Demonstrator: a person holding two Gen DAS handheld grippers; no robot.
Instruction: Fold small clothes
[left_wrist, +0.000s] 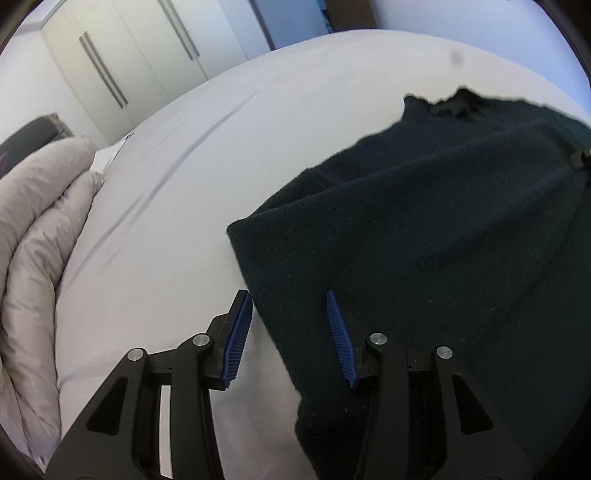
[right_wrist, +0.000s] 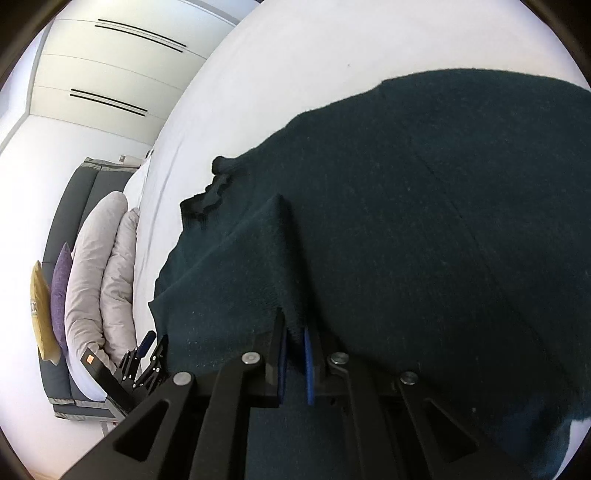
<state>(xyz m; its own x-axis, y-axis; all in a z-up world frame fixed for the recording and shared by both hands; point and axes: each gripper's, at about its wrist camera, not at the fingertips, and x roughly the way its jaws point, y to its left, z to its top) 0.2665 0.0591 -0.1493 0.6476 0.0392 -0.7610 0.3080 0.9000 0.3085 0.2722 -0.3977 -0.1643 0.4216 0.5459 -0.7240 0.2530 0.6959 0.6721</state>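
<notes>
Right wrist: right gripper (right_wrist: 294, 332) pinching sweater (right_wrist: 406, 221).

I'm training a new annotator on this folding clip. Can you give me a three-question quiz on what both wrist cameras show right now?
1. True or false: the right gripper has its jaws closed on a fold of the dark green garment.
2. The jaws of the left gripper are: A) clamped on the garment, B) open at the garment's edge, C) holding a pillow.
3. Fill in: the garment lies on a ____ bed sheet.

Key: 1 true; 2 B; 3 white.
</notes>
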